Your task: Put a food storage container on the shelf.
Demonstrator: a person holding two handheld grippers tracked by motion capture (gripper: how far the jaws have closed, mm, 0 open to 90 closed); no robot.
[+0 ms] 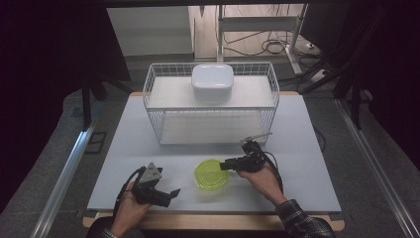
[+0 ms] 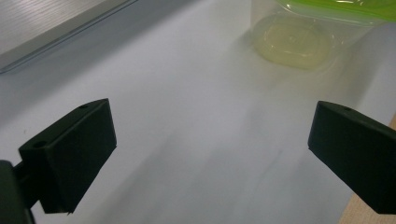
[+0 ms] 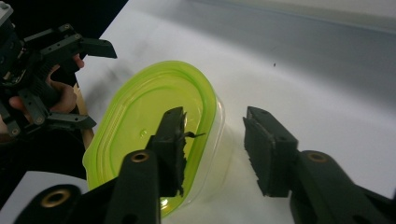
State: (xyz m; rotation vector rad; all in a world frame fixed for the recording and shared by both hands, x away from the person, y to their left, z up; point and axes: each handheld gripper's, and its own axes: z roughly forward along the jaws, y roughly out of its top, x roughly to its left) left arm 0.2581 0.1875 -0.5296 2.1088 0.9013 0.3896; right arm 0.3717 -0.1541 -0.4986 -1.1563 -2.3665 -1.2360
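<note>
Two claws are at work over the tabletop (image 1: pixel 148 148). The right claw (image 3: pixel 212 140) is open, one jaw over the green lid and the other outside the clear wall, straddling the near-right rim of the green-lidded container (image 3: pixel 154 135) without yet pinching it. That container sits on the near middle of the tabletop, in front of the wire basket (image 1: pixel 270 94). The left claw (image 2: pixel 210 154) is also open and empty, low over bare tabletop to the left of the container, which shows at the top of its view.

The step in hand looks like a grasp on the container's rim. To do it well, the person should seat the rim deep between the jaws before closing, keep the jaws square to the wall so the lid is not levered off, and close gently, since the thin plastic may flex. The left claw could steady the far side.

Farther off, a white lidded box (image 1: pixel 213 82) rests on the basket's upper shelf.
</note>
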